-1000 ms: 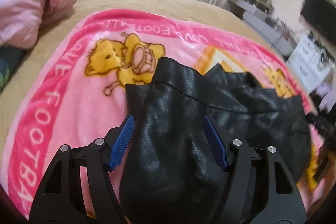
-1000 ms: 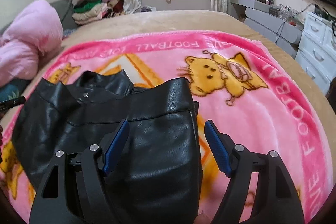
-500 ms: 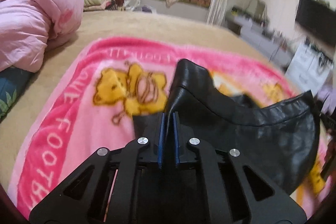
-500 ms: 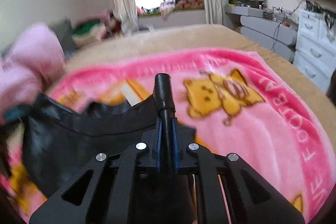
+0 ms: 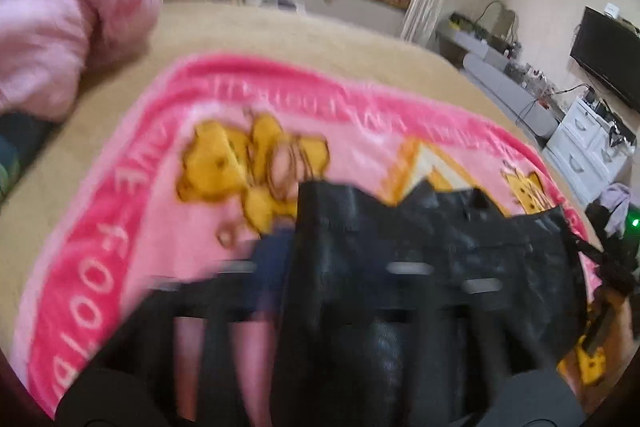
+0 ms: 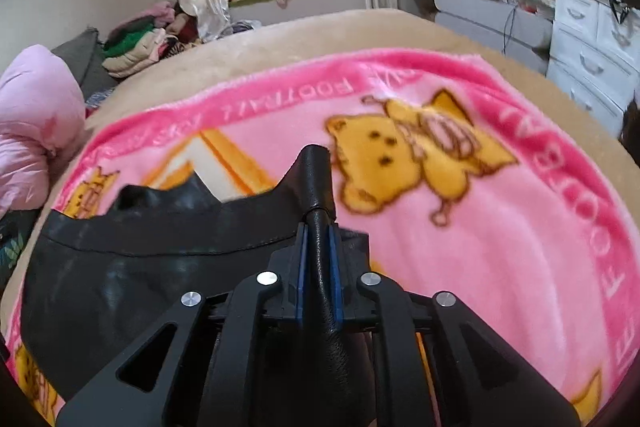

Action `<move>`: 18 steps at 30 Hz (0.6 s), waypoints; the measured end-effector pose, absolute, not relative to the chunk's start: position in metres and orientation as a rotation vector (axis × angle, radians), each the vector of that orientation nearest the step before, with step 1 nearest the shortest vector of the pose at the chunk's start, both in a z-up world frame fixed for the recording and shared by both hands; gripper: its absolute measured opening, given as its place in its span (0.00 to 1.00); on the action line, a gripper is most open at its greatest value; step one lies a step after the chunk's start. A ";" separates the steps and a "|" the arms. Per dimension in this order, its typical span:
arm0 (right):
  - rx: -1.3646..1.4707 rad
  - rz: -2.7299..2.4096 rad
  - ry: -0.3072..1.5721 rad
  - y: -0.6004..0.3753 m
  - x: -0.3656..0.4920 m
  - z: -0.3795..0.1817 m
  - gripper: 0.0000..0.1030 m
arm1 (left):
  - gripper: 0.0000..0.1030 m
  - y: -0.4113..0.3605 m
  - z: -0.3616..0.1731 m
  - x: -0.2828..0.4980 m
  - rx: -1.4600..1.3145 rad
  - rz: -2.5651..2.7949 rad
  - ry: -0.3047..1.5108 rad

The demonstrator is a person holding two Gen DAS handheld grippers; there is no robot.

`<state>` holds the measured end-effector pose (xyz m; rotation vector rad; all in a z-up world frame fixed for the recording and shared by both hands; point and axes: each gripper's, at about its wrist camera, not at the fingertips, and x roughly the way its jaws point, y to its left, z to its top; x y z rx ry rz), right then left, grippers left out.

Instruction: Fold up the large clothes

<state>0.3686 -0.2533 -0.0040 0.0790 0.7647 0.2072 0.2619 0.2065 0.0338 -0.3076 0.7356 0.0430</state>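
Note:
A black leather jacket (image 5: 440, 239) lies on a pink cartoon blanket (image 5: 160, 187) spread over the bed. The left wrist view is motion-blurred. My left gripper (image 5: 352, 279) is opening, its jaws wide apart; the jacket's left part lies between them and the pads are off it. In the right wrist view my right gripper (image 6: 319, 267) is shut on a raised fold of the jacket (image 6: 140, 267). Its blue pads (image 6: 301, 267) pinch the leather, though the jaws are starting to ease apart. The fold sticks up past the fingertips over the blanket (image 6: 500, 247).
A pink duvet (image 6: 32, 115) is bunched at the bed's left side. A pile of clothes (image 6: 136, 47) sits at the far left corner. White drawers (image 6: 592, 67), a grey console and a wall TV (image 5: 608, 55) stand to the right. Beige bedsheet (image 6: 320, 31) surrounds the blanket.
Both grippers closed on jacket folds. Since then the left has let go and spread its jaws, and the jacket's left part has sunk back. The right keeps its pinch and has shifted sideways.

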 end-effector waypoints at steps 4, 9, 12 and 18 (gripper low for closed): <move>0.070 0.209 0.758 -0.252 0.363 -0.007 0.15 | 0.60 0.198 0.011 0.273 -0.270 0.055 0.812; 0.095 0.227 0.755 -0.258 0.360 -0.005 0.13 | 0.09 0.182 0.000 0.276 -0.183 0.055 0.809; 0.143 0.260 0.708 -0.264 0.348 0.009 0.09 | 0.05 0.182 0.028 0.268 -0.189 0.043 0.715; 0.193 0.248 0.639 -0.268 0.355 0.034 0.09 | 0.03 0.173 0.049 0.275 -0.124 0.074 0.635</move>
